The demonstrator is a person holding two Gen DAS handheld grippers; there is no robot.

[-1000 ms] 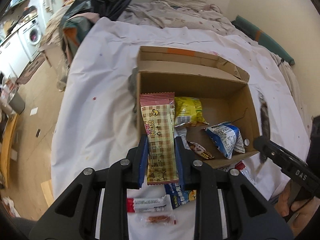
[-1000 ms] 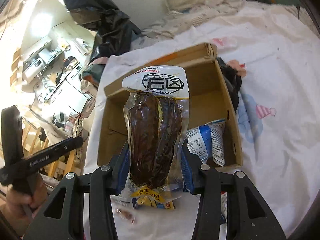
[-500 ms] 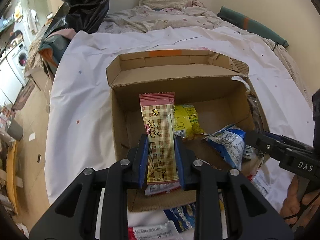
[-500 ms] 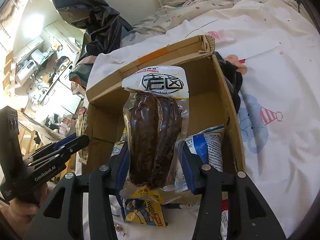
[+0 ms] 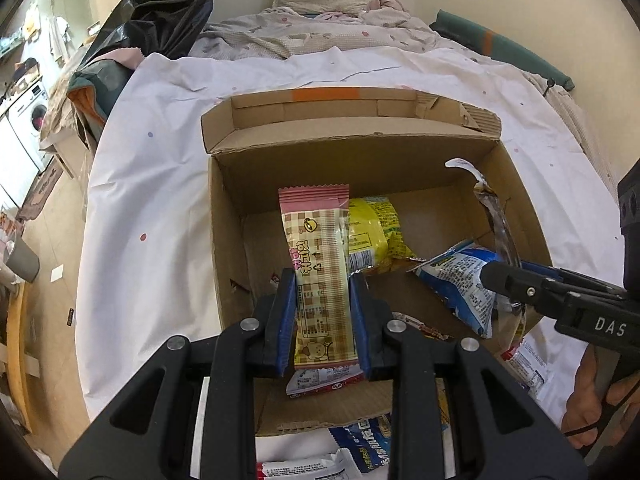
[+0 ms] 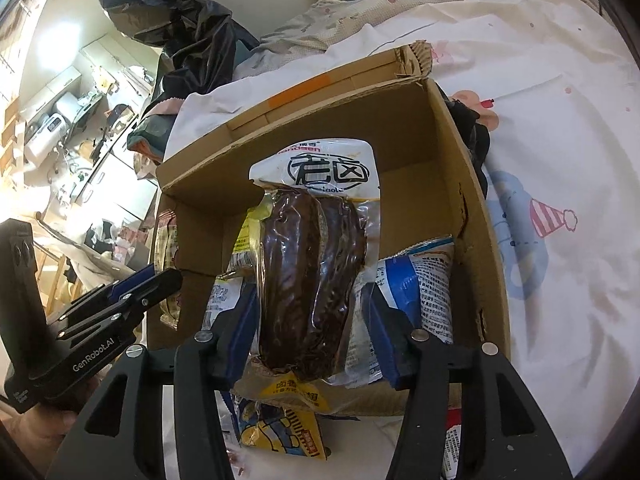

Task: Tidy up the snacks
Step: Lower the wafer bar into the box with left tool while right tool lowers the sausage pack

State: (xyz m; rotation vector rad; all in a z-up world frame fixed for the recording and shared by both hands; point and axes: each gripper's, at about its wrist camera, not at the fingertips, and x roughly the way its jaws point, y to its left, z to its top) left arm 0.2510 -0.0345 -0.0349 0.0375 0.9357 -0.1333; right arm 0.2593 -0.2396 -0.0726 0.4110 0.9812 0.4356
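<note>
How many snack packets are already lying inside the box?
2 clearly: a yellow packet mid-floor and a blue-white packet toward the cardboard box's right; others may be hidden.

A crumpled black plastic bag sits at eleven o'clock beside a rumpled grey bedspread. A white front-loading washing machine stands at nine o'clock.

- The left hand-held gripper is matte black, with blue pads on its fingers and silver round screws.
- The right hand-held gripper matches it: black, blue pads, silver screws.
- White lettering reads "DAS" at the right edge of the left view and "GenRobot.AI" at lower left of the right view.
- Bare skin shows on the right hand, lower right.
</note>
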